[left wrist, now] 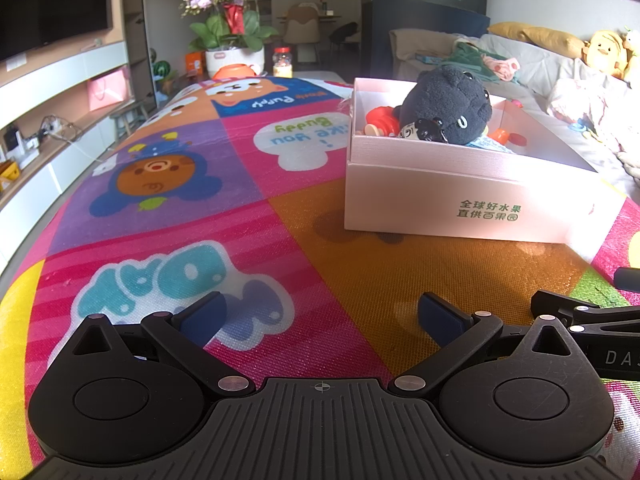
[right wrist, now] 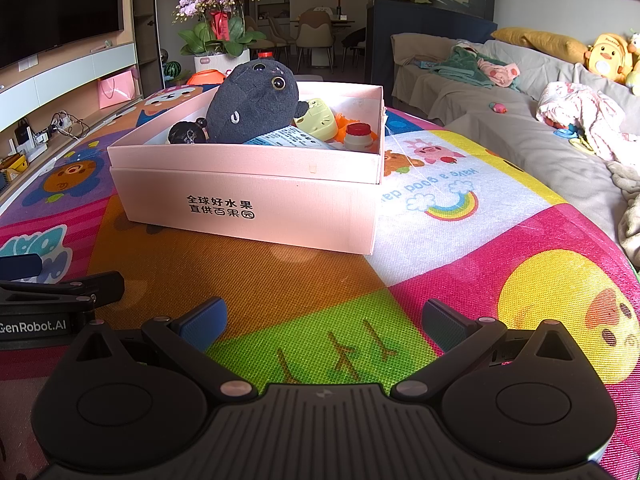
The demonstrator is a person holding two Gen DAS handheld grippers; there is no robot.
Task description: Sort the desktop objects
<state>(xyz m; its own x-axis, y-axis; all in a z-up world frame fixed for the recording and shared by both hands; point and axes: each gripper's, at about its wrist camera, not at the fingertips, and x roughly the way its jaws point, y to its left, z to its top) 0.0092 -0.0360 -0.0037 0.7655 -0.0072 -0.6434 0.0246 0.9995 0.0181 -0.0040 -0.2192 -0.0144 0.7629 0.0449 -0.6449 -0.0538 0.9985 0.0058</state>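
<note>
A pink cardboard box point(left wrist: 460, 200) point(right wrist: 248, 204) with printed characters stands on the colourful cartoon mat point(left wrist: 240, 208) point(right wrist: 460, 264). Inside lie a dark grey plush toy point(left wrist: 446, 106) point(right wrist: 252, 106), a red and orange toy point(left wrist: 380, 120), a pale green item point(right wrist: 316, 120), a small bottle with a red cap point(right wrist: 358, 136) and a blue-printed packet point(right wrist: 288, 138). My left gripper point(left wrist: 320, 318) rests low on the mat, open and empty, with the box ahead to its right. My right gripper point(right wrist: 324, 322) is likewise open and empty, the box ahead to its left.
A grey sofa point(right wrist: 500, 92) with cushions, clothes and yellow plush toys runs along the right. A potted orchid point(left wrist: 230, 24) and a jar point(left wrist: 283, 62) stand beyond the mat's far end. A TV unit point(left wrist: 48, 128) lines the left wall. Each gripper's body shows at the other view's edge.
</note>
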